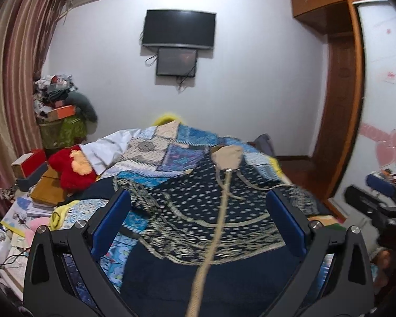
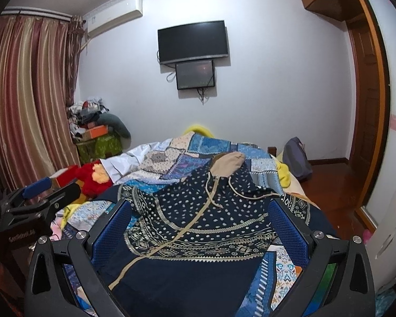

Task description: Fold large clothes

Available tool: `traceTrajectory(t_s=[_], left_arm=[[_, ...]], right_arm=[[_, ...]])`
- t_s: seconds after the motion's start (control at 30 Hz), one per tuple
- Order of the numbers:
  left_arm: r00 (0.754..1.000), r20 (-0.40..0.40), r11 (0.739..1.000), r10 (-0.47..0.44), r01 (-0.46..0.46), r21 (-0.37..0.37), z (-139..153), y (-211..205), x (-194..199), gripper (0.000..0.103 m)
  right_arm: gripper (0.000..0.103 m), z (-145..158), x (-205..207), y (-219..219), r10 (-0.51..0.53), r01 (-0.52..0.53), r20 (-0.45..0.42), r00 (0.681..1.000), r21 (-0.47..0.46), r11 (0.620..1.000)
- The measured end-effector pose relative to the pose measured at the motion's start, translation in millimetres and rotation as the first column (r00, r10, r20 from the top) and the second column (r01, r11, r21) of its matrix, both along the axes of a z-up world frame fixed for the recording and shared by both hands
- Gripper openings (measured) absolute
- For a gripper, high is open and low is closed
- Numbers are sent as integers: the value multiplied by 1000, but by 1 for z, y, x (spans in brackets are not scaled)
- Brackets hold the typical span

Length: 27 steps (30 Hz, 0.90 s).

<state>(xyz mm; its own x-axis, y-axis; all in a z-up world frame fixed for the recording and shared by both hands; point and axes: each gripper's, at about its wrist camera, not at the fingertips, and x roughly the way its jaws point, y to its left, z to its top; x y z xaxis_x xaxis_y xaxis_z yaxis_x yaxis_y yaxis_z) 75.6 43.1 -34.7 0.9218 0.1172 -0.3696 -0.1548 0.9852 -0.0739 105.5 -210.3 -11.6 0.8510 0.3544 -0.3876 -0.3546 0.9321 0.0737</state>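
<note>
Both grippers wide open, empty: left gripper (image 1: pixel 198 211) and right gripper (image 2: pixel 199 220) above the near hem. Navy patterned hoodie (image 2: pixel 198 211) flat on patchwork quilt (image 2: pixel 206 145), hood far. Probably pre-fold; next, pinching a side edge.

Even, rather dim indoor light with a cool cast; the white wall (image 2: pixel 264 84) is evenly lit, with soft shadows under the television (image 2: pixel 192 41); fisheye bending bows the curtains (image 1: pixel 15 79) and wardrobe (image 2: pixel 367 105); black vignette at corners; the left wrist view is motion-blurred across the hoodie (image 1: pixel 198 211), the right wrist view sharper.
</note>
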Motion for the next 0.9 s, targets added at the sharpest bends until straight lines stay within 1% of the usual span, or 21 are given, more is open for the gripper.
traceTrajectory(t_s=[0.17,0.27,0.37,0.43,0.47,0.5,0.57,0.6,0.7,0.77,0.87,0.9], left_arm=[[992,-97,997,78,-77,9,-27,42,46,103],[978,-161,991,133,-132,20,-46,71,75,103],[958,-235,985,165,-170,-1,-69,108,103,103],[934,-301,976,195,-215,-36,-89,139,123,103],[922,-330,972,202,-230,-48,-97,149,128,103],[900,-384,965,205,-252,-73,-109,166,140,103],[878,-439,958,190,-263,-111,-126,185,154,103],[866,-464,951,184,-276,-138,-136,197,160,103],[834,-521,932,180,-314,-180,-162,225,180,103],[822,-547,919,157,-324,-224,-175,241,192,103],[813,-569,878,121,-354,-321,-192,267,212,103],[817,-567,860,106,-361,-359,-197,276,219,103]], right_arm=[[103,-20,47,15,-1,-1,-45,999,-39,999],[103,-35,82,26,2,-8,-84,996,-67,998],[103,-52,120,38,6,-17,-118,993,-91,996],[103,-67,149,47,12,-30,-154,988,-116,993],[103,-73,162,52,19,-42,-174,985,-128,991],[103,-80,175,57,24,-53,-197,980,-143,988],[103,-95,202,69,32,-77,-239,971,-185,980],[103,-102,214,75,35,-86,-248,968,-201,976],[103,-121,244,93,44,-115,-268,963,-257,960],[103,-134,263,105,56,-139,-283,957,-280,950],[103,-154,289,122,85,-190,-336,938,-293,937],[103,-161,298,127,98,-210,-358,929,-289,934]])
